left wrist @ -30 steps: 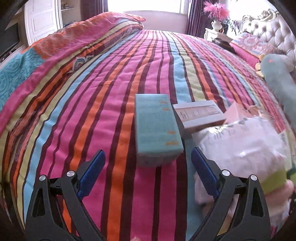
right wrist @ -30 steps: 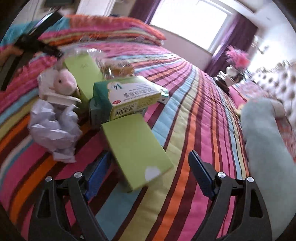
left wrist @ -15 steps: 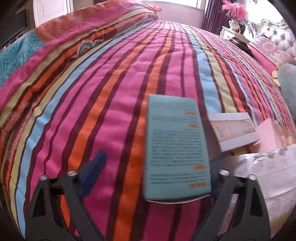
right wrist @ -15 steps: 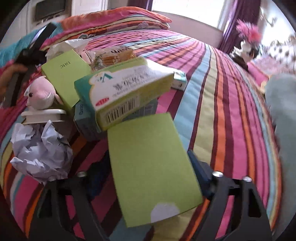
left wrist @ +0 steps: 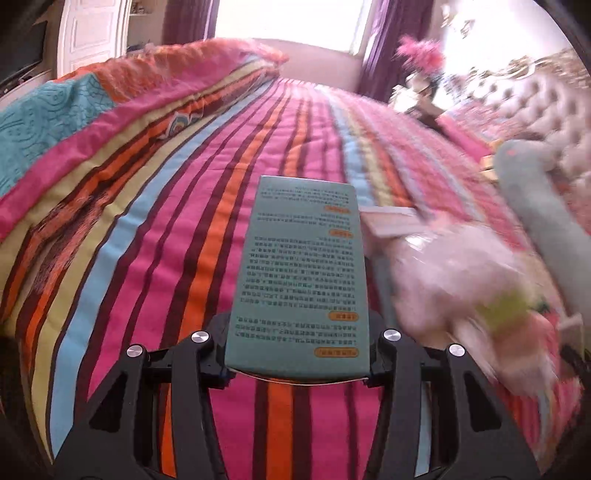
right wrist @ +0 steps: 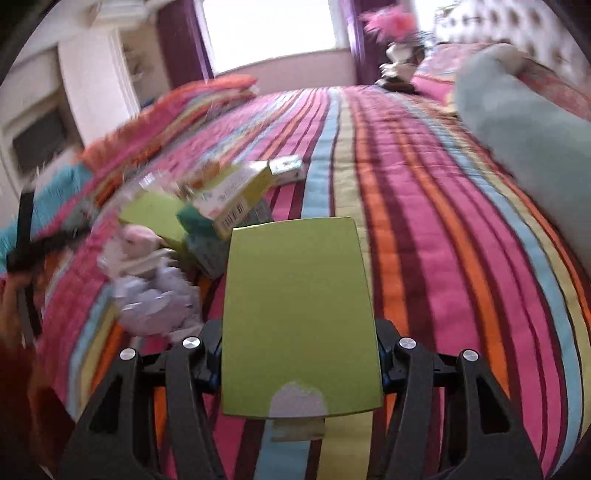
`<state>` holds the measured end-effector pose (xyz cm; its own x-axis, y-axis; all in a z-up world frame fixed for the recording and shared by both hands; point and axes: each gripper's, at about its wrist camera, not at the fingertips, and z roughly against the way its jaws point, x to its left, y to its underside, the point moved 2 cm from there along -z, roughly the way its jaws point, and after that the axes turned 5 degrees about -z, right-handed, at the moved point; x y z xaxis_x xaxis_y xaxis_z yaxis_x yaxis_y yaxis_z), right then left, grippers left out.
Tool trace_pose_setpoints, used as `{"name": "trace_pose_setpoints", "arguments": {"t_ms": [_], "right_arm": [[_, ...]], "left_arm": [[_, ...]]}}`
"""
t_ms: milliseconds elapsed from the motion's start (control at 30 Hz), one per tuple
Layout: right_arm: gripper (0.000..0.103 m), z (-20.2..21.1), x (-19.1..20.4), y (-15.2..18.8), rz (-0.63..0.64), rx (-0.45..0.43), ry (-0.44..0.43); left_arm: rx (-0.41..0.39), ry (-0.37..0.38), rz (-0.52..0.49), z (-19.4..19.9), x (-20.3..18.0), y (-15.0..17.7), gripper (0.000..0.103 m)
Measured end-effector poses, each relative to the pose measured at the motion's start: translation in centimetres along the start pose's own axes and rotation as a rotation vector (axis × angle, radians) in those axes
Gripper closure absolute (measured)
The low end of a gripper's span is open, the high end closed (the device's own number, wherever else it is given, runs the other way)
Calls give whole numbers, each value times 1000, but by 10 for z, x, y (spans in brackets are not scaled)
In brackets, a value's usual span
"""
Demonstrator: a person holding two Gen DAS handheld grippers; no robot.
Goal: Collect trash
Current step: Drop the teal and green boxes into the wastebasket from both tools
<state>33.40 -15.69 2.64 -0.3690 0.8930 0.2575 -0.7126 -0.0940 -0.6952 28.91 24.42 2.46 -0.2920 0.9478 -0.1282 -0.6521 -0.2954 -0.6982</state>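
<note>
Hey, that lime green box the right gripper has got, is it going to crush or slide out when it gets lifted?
Probably holds. The lime green box keeps flat faces and straight edges between the closing jaws of the right gripper, so it seems stiff enough. It is likely light, perhaps empty: its near flap looks torn. Its smooth card could slip if tilted steeply.

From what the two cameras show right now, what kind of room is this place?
Most likely a home bedroom: a wide bed under a striped pink, orange and blue quilt, a pale button-tufted padded headboard, and dark purple curtains beside a bright window.
</note>
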Motion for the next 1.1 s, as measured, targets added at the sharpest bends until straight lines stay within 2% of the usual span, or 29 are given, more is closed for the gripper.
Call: {"name": "trace_pose_setpoints", "arguments": {"t_ms": [133,233,333,367,433,500,533,667,733,867,967,1100], "right_arm": [[47,69,21,38,-17,-87,-50],[47,105,53,86,25,-84,-84],[47,123,83,137,19,-8,-166],[47,128,97,162,15,34,-190],[47,127,110,191,-12,103,-218],[47,116,121,228,-71,220,-267],[47,110,124,239,-82,256,-267],[47,62,127,296,-50,438,-143],[47,38,121,317,-74,524,-126],[47,6,116,353,-99,658,-64],[47,-6,110,361,-134,708,-65],[47,-12,104,365,-149,724,-56]], "left_arm": [[-33,118,-45,72,-11,55,56],[-31,179,-106,114,-25,101,55],[40,289,-149,148,-43,164,55],[82,331,-154,155,-50,188,55],[163,370,-176,160,-64,230,55],[287,376,-212,150,-79,282,55],[321,373,-220,145,-82,295,55],[504,288,-342,99,-102,365,55],[561,262,-371,76,-108,384,55],[708,264,-356,37,-116,420,55],[767,262,-357,27,-115,432,55],[781,265,-354,23,-119,434,54]]}}
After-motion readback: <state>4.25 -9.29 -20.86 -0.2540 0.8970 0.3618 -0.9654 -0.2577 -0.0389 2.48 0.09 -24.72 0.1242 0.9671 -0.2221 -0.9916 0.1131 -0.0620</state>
